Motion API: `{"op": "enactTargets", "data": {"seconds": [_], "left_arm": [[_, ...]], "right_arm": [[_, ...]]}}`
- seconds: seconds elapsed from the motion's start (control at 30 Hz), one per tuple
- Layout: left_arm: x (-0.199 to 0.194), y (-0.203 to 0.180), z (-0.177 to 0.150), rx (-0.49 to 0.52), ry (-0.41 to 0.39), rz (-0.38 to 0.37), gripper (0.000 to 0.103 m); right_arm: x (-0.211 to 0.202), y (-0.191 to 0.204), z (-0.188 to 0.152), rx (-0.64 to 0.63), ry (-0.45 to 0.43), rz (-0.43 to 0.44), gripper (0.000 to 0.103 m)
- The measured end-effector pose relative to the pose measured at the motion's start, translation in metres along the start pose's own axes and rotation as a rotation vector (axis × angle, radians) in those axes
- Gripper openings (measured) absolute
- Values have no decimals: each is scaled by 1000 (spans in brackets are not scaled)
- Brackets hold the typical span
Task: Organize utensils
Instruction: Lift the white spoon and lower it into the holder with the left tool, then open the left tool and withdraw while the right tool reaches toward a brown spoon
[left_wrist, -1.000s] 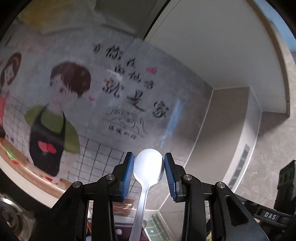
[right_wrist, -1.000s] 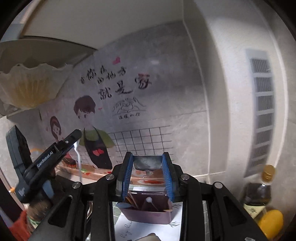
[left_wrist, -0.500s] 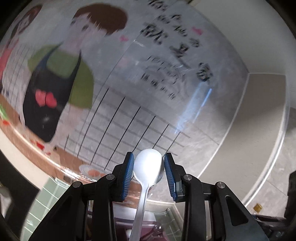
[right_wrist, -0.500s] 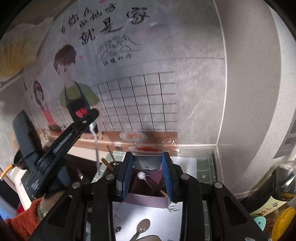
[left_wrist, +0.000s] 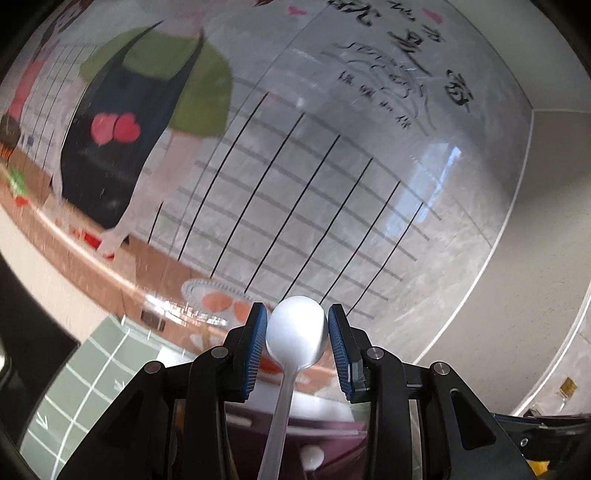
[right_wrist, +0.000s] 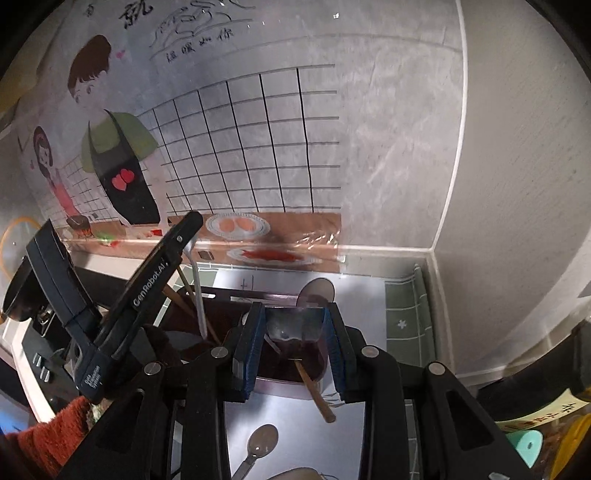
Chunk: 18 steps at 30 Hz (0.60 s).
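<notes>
My left gripper (left_wrist: 297, 334) is shut on a steel spoon (left_wrist: 295, 332), bowl up between the blue pads, handle running down over a dark purple utensil holder (left_wrist: 332, 439). In the right wrist view the left gripper (right_wrist: 184, 236) holds that spoon (right_wrist: 195, 280) upright, handle end inside the holder (right_wrist: 207, 317). My right gripper (right_wrist: 293, 332) is shut on a grey metal blade-like utensil (right_wrist: 291, 326) above the holder's right side. Wooden chopsticks (right_wrist: 314, 391) lean out of the holder. Another spoon (right_wrist: 258, 446) lies on the white sheet in front.
A cartoon wall sticker (right_wrist: 118, 155) covers the tiled wall behind. A green mat (right_wrist: 406, 317) lies at the right corner. Bottles (right_wrist: 535, 424) stand at the far right. A stove edge (right_wrist: 40, 365) is at the left.
Both grippers have tilted down and moved toward the holder. The left gripper's spoon handle has gone down into the holder. Both grips are unchanged.
</notes>
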<state>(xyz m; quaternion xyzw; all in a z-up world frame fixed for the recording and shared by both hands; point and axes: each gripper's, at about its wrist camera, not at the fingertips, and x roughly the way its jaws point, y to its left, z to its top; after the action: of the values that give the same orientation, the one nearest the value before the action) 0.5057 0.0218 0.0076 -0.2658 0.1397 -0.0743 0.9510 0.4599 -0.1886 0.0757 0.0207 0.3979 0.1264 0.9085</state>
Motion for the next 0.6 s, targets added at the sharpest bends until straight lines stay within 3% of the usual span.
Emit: {"op": "enactTargets", "data": {"seconds": [0.07,0.2,0.33,0.5,0.6], "left_arm": [[-7,4,-3,-13,9,5,36],[-24,8,-4,-28,40,-10,52],[-42,8,3,-42,99,-6,53],[-74,-4,12,41,156,43,54],[-89,-9,9,114,239,68,55]], "right_arm": [[3,-3,1,29,10,48,32],[-1,-10,0,67,-10,83,32],[-21,-16,0,104,-84,116,32],[-50,-18,-1,116,-155,144,33],[-62,-12,-11,93,-166,149,33]]}}
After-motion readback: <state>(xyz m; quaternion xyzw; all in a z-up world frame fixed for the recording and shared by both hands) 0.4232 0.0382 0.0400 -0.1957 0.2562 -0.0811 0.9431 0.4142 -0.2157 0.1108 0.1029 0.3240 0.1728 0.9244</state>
